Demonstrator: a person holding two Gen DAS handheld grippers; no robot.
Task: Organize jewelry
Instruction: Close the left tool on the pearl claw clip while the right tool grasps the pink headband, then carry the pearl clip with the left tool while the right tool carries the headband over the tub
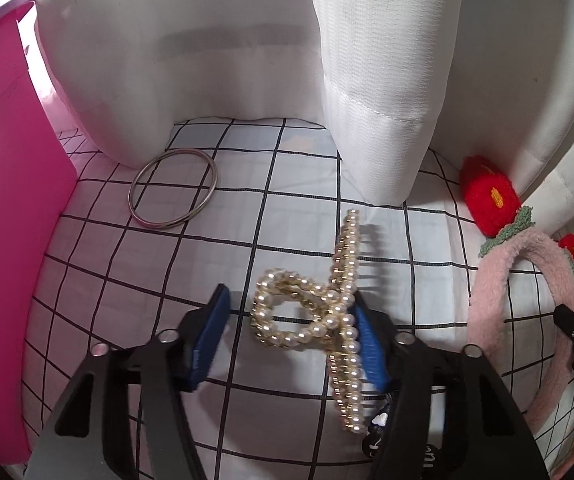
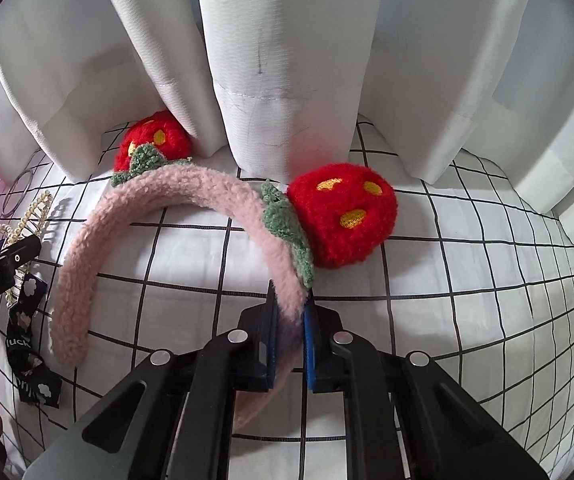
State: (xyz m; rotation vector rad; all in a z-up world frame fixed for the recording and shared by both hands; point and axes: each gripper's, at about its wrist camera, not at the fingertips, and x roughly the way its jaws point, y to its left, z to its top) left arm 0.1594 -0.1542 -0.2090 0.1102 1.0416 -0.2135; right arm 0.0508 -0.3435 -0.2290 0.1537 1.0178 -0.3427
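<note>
A pearl hair claw clip (image 1: 327, 312) lies on the checked cloth between the fingers of my left gripper (image 1: 291, 332), which is open around it; the right pad touches the clip, the left pad stands apart. My right gripper (image 2: 289, 320) is shut on the pink fluffy headband (image 2: 159, 196), gripping its band just below the big red strawberry (image 2: 343, 212). A second strawberry (image 2: 151, 140) sits at the back. The headband also shows in the left wrist view (image 1: 495, 312). A silver bangle (image 1: 173, 188) lies at the far left.
A pink box (image 1: 11, 220) stands along the left edge. White curtain folds (image 2: 287, 60) hang close behind everything. A black printed ribbon (image 2: 27, 344) lies near the clip. The checked cloth (image 2: 487, 300) stretches to the right.
</note>
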